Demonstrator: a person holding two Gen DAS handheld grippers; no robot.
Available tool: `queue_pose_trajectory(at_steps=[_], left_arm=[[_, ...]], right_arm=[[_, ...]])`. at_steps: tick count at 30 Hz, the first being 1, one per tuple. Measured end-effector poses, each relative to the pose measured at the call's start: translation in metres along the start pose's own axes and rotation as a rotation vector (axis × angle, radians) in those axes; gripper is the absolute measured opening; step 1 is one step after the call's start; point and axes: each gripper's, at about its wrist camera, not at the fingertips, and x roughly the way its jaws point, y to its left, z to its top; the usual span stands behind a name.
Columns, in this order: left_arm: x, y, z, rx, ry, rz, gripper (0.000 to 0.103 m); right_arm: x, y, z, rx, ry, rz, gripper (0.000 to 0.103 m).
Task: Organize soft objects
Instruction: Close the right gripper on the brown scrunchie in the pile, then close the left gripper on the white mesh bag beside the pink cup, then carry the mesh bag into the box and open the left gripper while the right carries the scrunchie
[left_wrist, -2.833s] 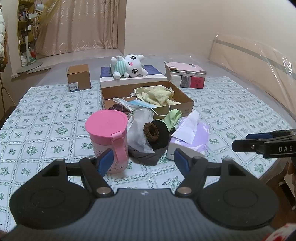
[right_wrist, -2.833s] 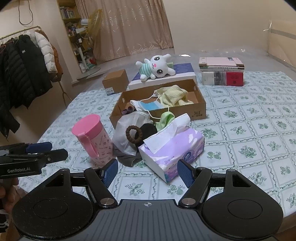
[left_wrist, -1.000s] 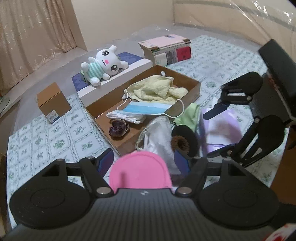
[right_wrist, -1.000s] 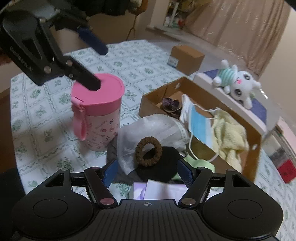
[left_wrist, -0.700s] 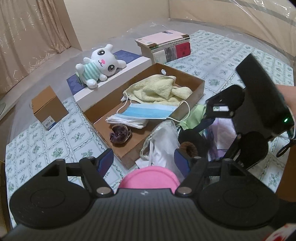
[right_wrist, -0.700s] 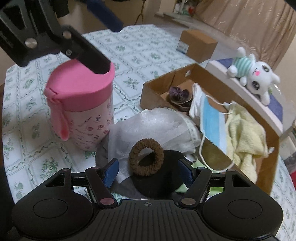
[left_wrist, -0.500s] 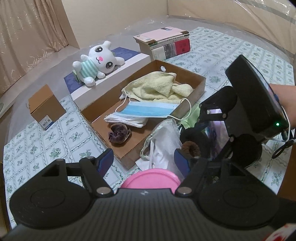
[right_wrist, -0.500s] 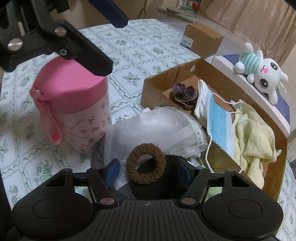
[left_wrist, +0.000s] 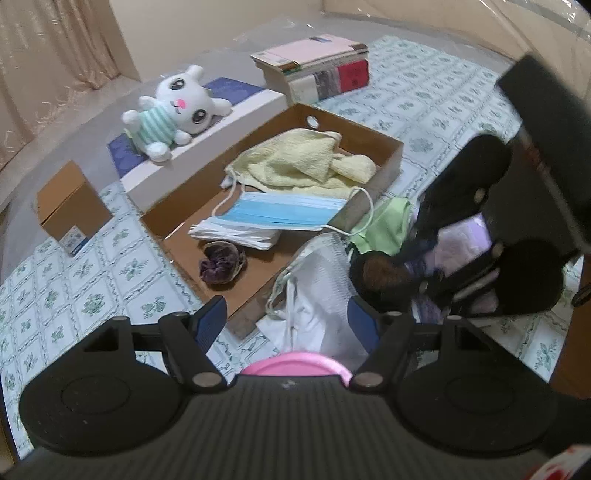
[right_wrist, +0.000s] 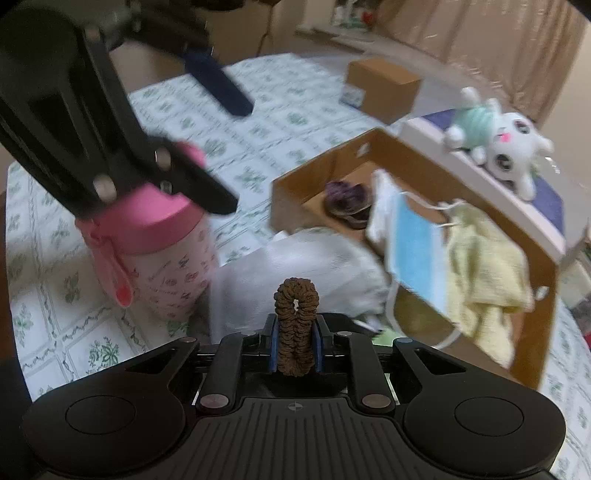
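Two grippers are working over the table (left_wrist: 436, 122). The right gripper (right_wrist: 295, 345) is squeezing a brown scrunchie (right_wrist: 295, 321) between its closed fingers, holding it upright above the white bag (right_wrist: 295, 266), beside the box (right_wrist: 443, 184). The left gripper (left_wrist: 288, 321) is hanging with its fingers spread wide over the pink cup (right_wrist: 155, 258), gripping nothing. A mask (left_wrist: 277, 214), a towel (left_wrist: 303, 162) and a purple scrunchie (left_wrist: 221, 262) are lying in the box.

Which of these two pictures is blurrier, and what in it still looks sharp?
The right wrist view is blurrier: the pink cup, cardboard box and plush bunny are smeared by motion, while the brown hair tie pinched in the right gripper stays crisp. The left wrist view is mostly sharp, with fisheye bending at the edges; only the right gripper and hair tie there look soft.
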Motion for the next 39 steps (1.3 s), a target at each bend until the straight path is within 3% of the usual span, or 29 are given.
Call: queue_pose_trajectory(at_steps=[9,15,22,30,39], left_arm=[[0.048,-0.019,0.038,0.095,0.165,-0.083,0.066],[0.086,-0.030,0.045,0.128,0.297,-0.102,0.056],[0.107,-0.035,0.045,0.149,0.378,-0.089,0.050],[0.105,-0.039,0.045,0.170,0.399,-0.086,0.006],[0.060,-0.028,0.058,0.138,0.319,-0.097,0.002]], right_arm=[[-0.046,-0.043,-0.008,0.132,-0.065,-0.100,0.018],[-0.050,-0.057,-0.018,0.169,-0.068,-0.107,0.018],[-0.045,-0.064,-0.026,0.185,-0.068,-0.096,0.018],[-0.047,-0.066,-0.028,0.193,-0.078,-0.095,0.018],[-0.068,-0.061,-0.026,0.200,-0.105,-0.116,0.018]])
